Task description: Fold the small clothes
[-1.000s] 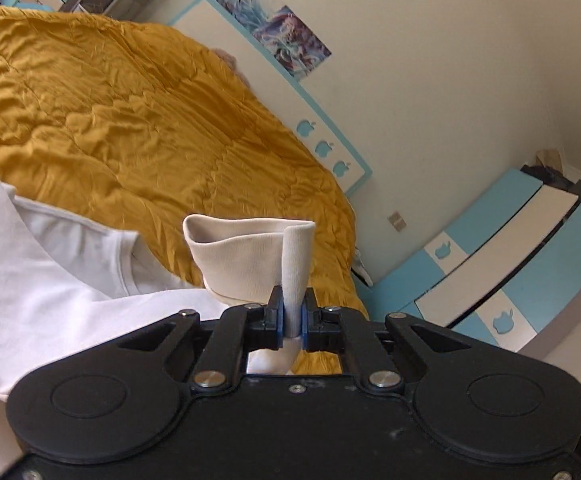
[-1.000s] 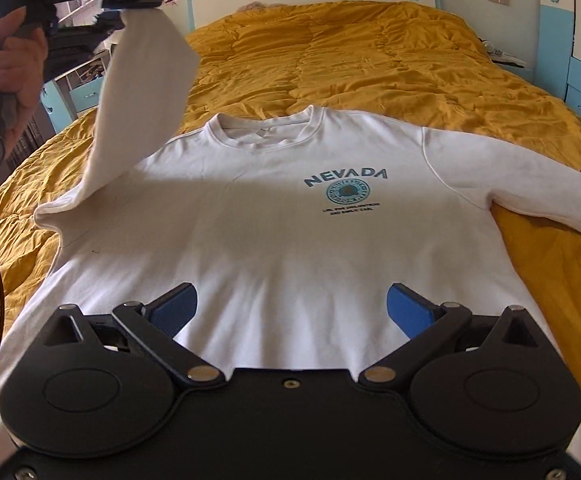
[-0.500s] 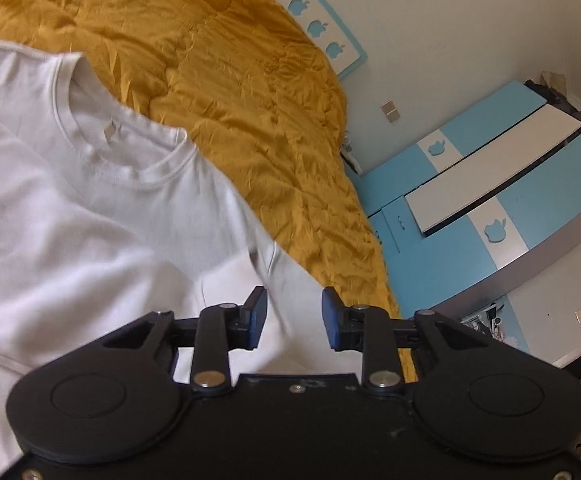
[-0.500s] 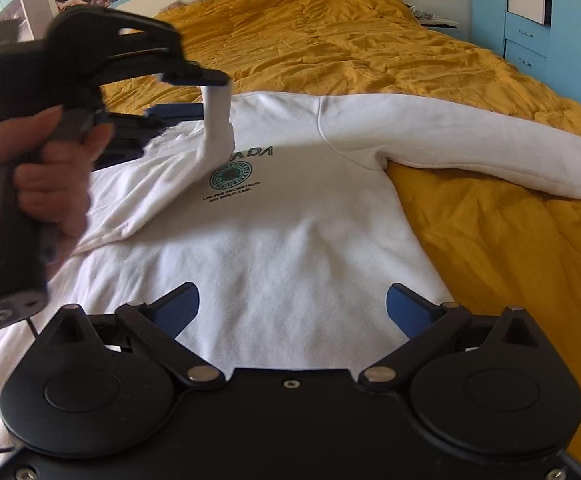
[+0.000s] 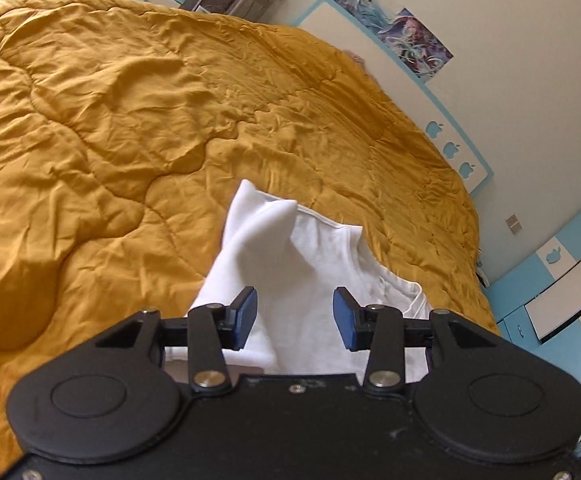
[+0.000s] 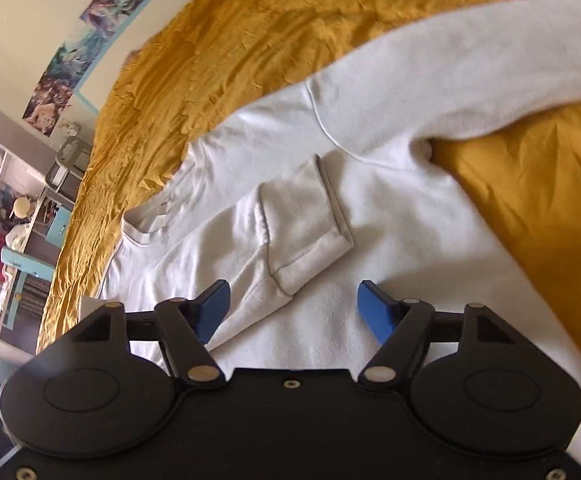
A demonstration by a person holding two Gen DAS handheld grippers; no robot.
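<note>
So far only one fold looks finished. The white sweatshirt [image 6: 390, 248] lies flat on the bed, on the mustard quilt [image 5: 138, 128], and one sleeve [image 6: 290, 232] is already laid across its chest, cuff pointing toward 3 o'clock in the right wrist view, just ahead of the right claw [image 6: 292, 310]. The other sleeve [image 6: 490, 64] stretches out over the quilt toward 2 o'clock, unfolded. The neckline [image 6: 146, 224] sits at about 9 o'clock, and the print on the chest is hidden.

Both claws are spread wide and hold nothing. The left claw [image 5: 294, 318] hovers above a raised corner of the white cloth [image 5: 274, 236], which part I cannot tell.

As I judge it, the task is about a third done: the second sleeve needs bringing in, then the body folded over, and possibly a final smoothing.
</note>
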